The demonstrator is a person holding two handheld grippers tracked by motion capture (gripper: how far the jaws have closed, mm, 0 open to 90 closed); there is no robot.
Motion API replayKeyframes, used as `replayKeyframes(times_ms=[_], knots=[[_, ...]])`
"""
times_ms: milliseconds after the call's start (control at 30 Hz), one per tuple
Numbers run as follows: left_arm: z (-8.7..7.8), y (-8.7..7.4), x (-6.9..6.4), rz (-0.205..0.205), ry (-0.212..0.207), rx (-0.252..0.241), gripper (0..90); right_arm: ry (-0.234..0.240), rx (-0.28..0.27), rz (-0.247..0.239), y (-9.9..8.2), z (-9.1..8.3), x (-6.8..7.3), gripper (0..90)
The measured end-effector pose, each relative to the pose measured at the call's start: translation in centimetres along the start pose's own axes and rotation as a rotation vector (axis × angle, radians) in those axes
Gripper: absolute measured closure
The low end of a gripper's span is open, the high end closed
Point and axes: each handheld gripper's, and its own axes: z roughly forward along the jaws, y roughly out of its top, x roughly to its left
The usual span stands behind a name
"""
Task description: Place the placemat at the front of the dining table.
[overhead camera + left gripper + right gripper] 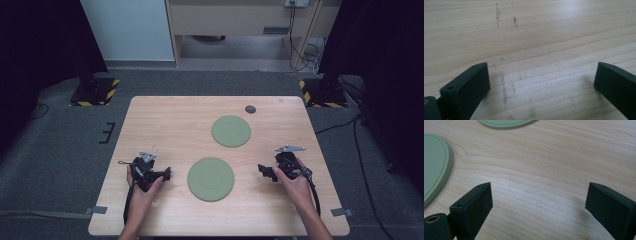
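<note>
High view: the near green plate lies between the left gripper and right gripper, both fingers wide, empty.

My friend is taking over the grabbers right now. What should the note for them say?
Left gripper: open, holding nothing, low over bare table, left of the near green disc.
Right gripper: open, holding nothing, right of that disc.
Things: two flat green discs lie apart; the near one sits between the grippers, the far green disc lies farther back toward the right.
Done: nothing gripped so far.
Left: probably grasp the near disc first; it is closest to both grippers.
</note>
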Motion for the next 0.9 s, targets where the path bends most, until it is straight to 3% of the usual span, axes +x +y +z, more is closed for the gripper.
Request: replayKeyframes(times_ms=[600, 900], knots=[[0.0, 0.0, 0.0, 0.0, 0.0, 0.0, 0.0, 0.009, 0.002, -0.021, -1.2, -0.4, 1.0, 7.3], [0.0, 0.0, 0.0, 0.0, 0.0, 0.0, 0.0, -0.002, -0.002, -0.004, -1.9, -0.6, 0.7, 7.1]])
